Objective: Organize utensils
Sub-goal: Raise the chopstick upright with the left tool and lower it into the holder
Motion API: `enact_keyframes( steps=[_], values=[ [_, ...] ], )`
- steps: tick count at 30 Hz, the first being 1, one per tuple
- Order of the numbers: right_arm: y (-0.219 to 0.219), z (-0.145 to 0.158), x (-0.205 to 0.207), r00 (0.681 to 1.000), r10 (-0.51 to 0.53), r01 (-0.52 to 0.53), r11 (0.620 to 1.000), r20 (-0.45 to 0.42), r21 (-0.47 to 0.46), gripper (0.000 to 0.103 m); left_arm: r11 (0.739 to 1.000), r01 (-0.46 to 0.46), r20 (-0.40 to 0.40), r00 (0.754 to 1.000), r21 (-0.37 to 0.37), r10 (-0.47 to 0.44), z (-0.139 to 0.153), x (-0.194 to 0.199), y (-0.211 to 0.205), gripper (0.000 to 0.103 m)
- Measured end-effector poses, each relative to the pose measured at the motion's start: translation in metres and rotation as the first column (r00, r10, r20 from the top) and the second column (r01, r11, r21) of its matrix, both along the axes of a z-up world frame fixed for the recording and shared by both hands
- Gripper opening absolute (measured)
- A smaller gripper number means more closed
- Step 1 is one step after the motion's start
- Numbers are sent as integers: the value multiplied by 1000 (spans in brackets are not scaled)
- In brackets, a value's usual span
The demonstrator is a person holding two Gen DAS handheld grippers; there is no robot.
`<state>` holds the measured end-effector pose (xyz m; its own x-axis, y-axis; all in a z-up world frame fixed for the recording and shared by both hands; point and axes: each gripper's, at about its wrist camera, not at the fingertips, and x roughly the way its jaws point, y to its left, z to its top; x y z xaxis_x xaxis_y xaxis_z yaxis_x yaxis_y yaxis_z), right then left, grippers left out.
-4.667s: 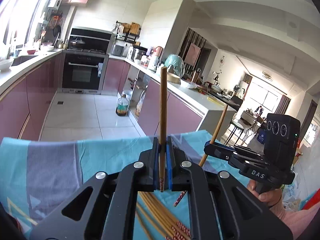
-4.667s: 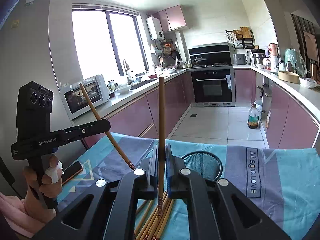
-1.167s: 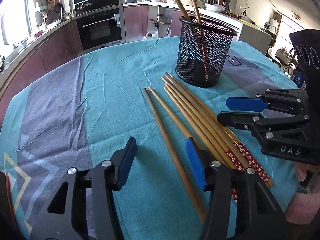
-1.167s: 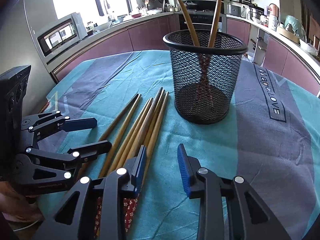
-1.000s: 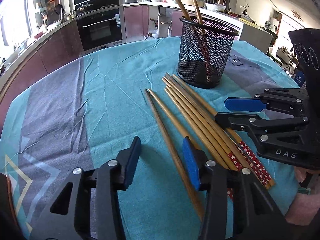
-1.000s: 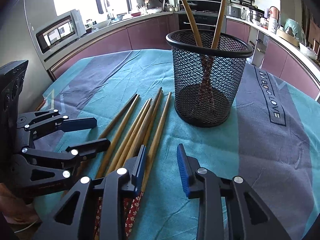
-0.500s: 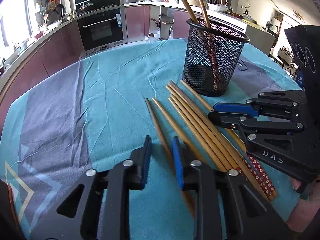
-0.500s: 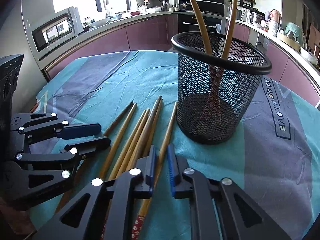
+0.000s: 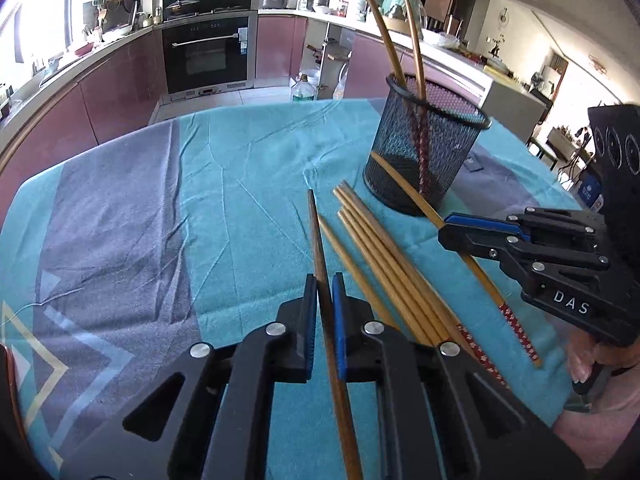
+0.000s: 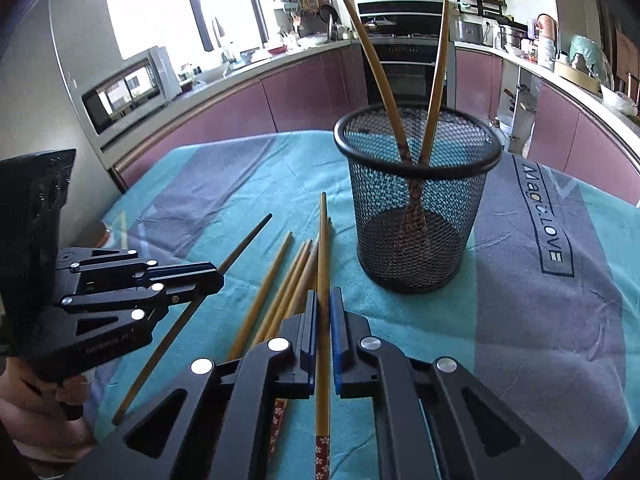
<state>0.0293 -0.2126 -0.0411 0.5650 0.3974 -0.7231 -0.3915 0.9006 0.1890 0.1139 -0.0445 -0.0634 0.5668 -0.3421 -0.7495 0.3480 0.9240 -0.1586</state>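
My left gripper (image 9: 324, 300) finishes closing on a dark brown chopstick (image 9: 316, 232), and its blue pads press both sides. My right gripper (image 10: 324, 308) closes the same way on a pale bamboo chopstick (image 10: 323, 240) with a red flowered end. Each shows in the other's view: the right gripper (image 9: 444, 226) with its chopstick (image 9: 480, 276), the left gripper (image 10: 216, 274) with the dark chopstick (image 10: 244, 240). Several loose chopsticks (image 9: 384, 264) (image 10: 264, 292) lie between them on the cloth. Just beyond stands a black mesh holder (image 10: 440, 240) (image 9: 452, 152) with two chopsticks (image 10: 376, 60) leaning in it.
A teal and grey tablecloth (image 9: 240, 184) covers the table. A person's hand (image 9: 580, 360) grips the right handle. Kitchen counters, an oven (image 9: 208, 56) and a microwave (image 10: 128, 92) stand behind the table.
Both grippers stood open over the loose chopsticks a second ago; each has now shut on one. The right gripper has risen slightly, and its chopstick has come away from the pile.
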Motion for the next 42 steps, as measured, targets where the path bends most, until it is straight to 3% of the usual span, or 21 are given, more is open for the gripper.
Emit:
enact_keyframes(
  steps=[7, 18, 27, 42],
  values=[
    [-17, 29, -14, 998, 13, -20, 994, 58, 107, 5, 994, 30, 63, 998, -107, -23, 37, -9, 15, 7],
    [-40, 67, -26, 986, -23, -10, 981, 166, 194, 5, 969, 107, 203, 977, -223, -61, 97, -30, 21, 7],
    [-50, 91, -27, 970, -39, -12, 978, 241, 206, 5, 951, 144, 300, 952, -273, -58, 133, -39, 22, 7],
    [-58, 131, -9, 939, -54, -12, 982, 340, 188, 5, 934, 158, 362, 932, -322, -32, 183, -14, 8, 7]
  ],
)
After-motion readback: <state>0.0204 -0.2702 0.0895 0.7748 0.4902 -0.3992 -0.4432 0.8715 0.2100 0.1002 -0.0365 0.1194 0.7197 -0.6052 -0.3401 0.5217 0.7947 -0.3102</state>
